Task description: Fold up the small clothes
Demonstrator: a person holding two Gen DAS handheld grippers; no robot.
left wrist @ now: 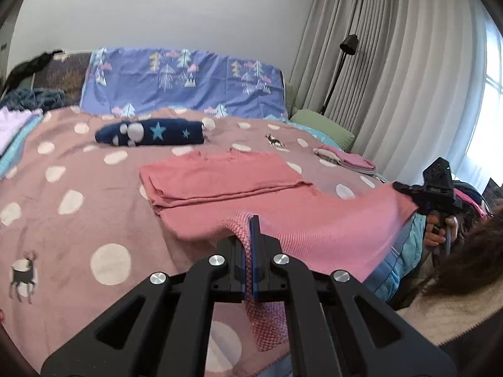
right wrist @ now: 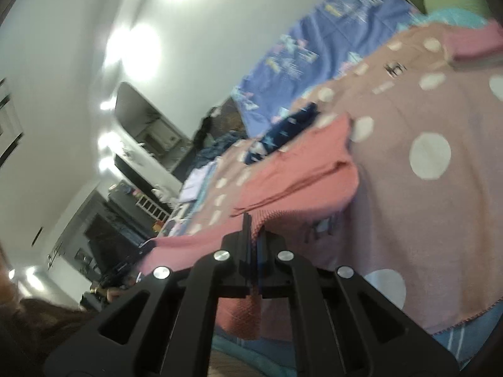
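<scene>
A: Item in hand: the pink knit garment [left wrist: 226,179]. Its far part lies folded flat on the bed [left wrist: 63,176]; its near hem is raised off the blanket between our two grippers. We rate it light, soft and limp. It will sag wherever it is unsupported and should not slip from the pads.

B: Hold points?

A: The two near corners. The left gripper [left wrist: 250,238] has its jaws closed tight on one corner, with knit hanging out below them. The right gripper [right wrist: 254,235] has its jaws clamped on the other corner. That view is blurred, so we judge the amount of cloth caught there only roughly.

B: Edges to align?

A: We would carry the raised hem over to the far folded edge and keep it taut between both grips so the fold lands straight.

B: Clearance?

A: Open blanket lies left of the garment. The navy star-print bundle [left wrist: 151,133] lies just beyond it. A small folded stack [left wrist: 345,158] sits to the right, near the bed's edge. The lamp [left wrist: 341,66] and curtain [left wrist: 393,78] stand well apart.
</scene>
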